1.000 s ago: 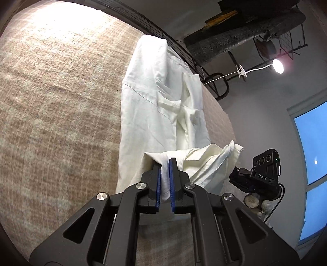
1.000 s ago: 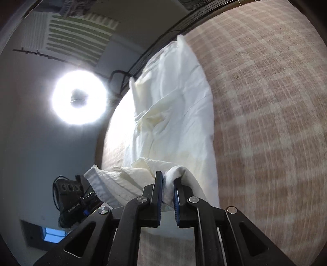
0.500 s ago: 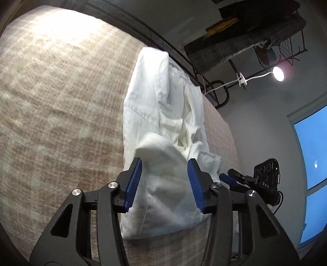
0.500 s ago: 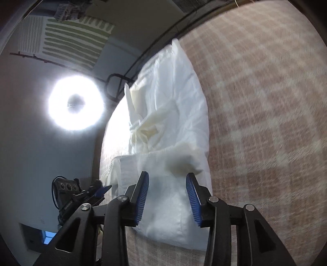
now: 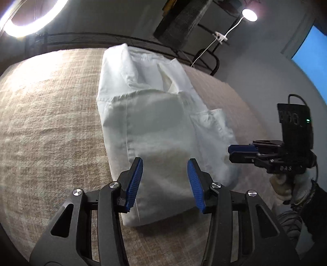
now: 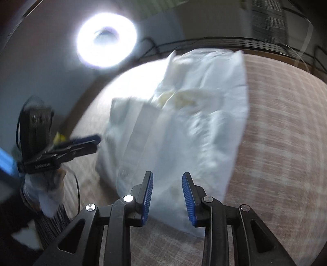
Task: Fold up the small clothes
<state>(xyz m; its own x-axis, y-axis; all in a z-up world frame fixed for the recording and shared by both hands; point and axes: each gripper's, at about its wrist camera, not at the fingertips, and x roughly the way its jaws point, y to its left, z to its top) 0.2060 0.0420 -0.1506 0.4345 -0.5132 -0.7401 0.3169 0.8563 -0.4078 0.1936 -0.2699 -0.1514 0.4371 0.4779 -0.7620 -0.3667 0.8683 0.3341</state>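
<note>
Nearest in the left wrist view, the left gripper (image 5: 165, 182) is seen with its blue pads well parted and nothing between them; the near folded edge of the garment lies on the surface below the gap. Its jaws have just been opening. In the right wrist view, the right gripper (image 6: 167, 196) is likewise seen parted, somewhat less widely, with no cloth clamped; its jaws opened and have just been closing again slightly. That view is blurred by motion.

The white garment (image 5: 155, 131) is found lying on the tabletop (image 5: 51, 122), which is covered in a beige checked fabric. The garment is folded over once: the near half is doubled back, with a hemmed edge running crosswise at about its middle. Its long axis runs from the near edge of the tabletop away towards the far edge. A pocket or flap (image 5: 212, 126) is noted on its right side.

To the right of the garment, the right gripper (image 5: 241, 152) is seen held by a gloved hand (image 5: 290, 186), apart from the cloth.

Beyond the far edge, a ring light (image 6: 106, 38) and a small lamp (image 5: 249, 14) are observed.
</note>
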